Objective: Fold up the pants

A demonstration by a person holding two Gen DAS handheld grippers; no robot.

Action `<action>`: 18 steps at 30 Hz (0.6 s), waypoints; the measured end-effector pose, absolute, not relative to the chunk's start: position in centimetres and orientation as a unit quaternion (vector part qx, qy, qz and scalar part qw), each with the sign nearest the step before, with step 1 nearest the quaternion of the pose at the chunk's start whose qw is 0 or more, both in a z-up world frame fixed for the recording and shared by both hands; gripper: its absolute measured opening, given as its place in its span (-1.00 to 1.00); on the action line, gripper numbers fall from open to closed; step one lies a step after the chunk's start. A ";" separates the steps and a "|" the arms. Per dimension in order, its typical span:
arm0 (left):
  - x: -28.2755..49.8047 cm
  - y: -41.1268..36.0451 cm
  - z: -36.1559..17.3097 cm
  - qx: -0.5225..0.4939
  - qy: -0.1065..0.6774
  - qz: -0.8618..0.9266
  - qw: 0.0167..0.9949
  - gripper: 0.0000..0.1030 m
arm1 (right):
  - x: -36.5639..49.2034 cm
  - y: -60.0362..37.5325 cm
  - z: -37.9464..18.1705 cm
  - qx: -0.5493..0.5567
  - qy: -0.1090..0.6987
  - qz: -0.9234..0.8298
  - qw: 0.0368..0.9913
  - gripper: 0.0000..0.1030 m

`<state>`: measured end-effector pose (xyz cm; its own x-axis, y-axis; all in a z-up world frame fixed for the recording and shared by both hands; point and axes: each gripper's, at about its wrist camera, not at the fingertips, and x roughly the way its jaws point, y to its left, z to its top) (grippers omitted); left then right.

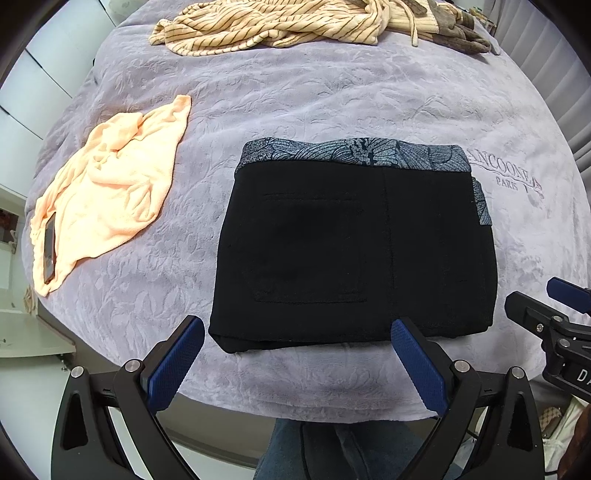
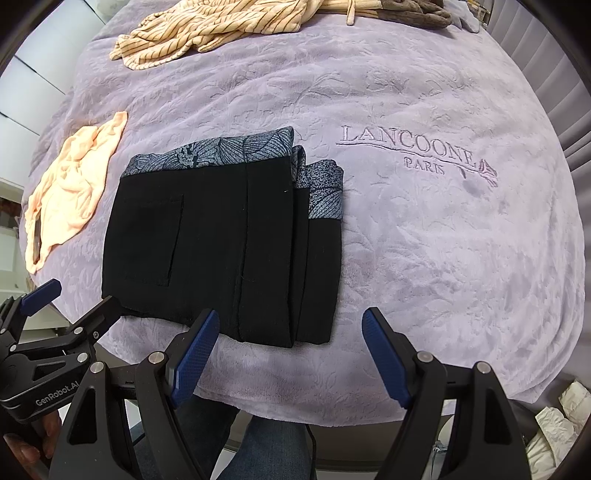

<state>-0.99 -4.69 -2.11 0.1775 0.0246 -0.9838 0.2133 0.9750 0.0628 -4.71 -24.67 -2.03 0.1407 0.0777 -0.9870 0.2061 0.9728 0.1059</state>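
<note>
The black pants point(image 1: 351, 251) lie folded into a compact rectangle on the lavender blanket point(image 1: 332, 103), with a blue-grey leaf-print waistband along the far edge. They also show in the right wrist view point(image 2: 221, 251), with stacked layers at their right side. My left gripper point(image 1: 297, 332) is open and empty, just in front of the pants' near edge. It also shows at the left of the right wrist view point(image 2: 72, 297). My right gripper point(image 2: 290, 325) is open and empty at the pants' near right corner. It shows at the right edge of the left wrist view point(image 1: 532, 299).
A peach garment point(image 1: 110, 192) with a phone point(image 1: 50, 247) on it lies at the left. A striped cream garment point(image 1: 280, 22) and brown cloth point(image 1: 465, 29) lie at the far edge. Embroidered lettering point(image 2: 410, 147) marks the blanket to the right. The bed's near edge is just below the grippers.
</note>
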 end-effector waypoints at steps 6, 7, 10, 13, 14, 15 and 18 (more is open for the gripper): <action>-0.8 -4.6 -2.3 0.097 0.639 -0.061 0.761 0.97 | -4.1 -24.9 -2.1 0.108 0.656 -0.042 0.746 0.60; -0.8 -4.6 -2.3 0.096 0.639 -0.061 0.761 0.97 | -4.1 -24.9 -2.1 0.108 0.656 -0.042 0.746 0.60; -0.7 -4.5 -2.4 0.096 0.641 -0.061 0.759 0.97 | -4.2 -24.9 -2.2 0.108 0.656 -0.043 0.745 0.60; -0.6 -4.5 -2.4 0.095 0.640 -0.059 0.760 0.97 | -4.0 -24.9 -2.3 0.108 0.657 -0.043 0.745 0.60; -0.5 -4.4 -2.5 0.095 0.640 -0.060 0.760 0.97 | -3.9 -24.9 -2.4 0.109 0.658 -0.043 0.744 0.60; -0.5 -4.4 -2.5 0.095 0.640 -0.059 0.760 0.97 | -3.9 -24.9 -2.4 0.109 0.657 -0.043 0.744 0.60; -0.4 -4.4 -2.6 0.095 0.641 -0.060 0.759 0.97 | -3.9 -24.8 -2.5 0.109 0.658 -0.042 0.744 0.60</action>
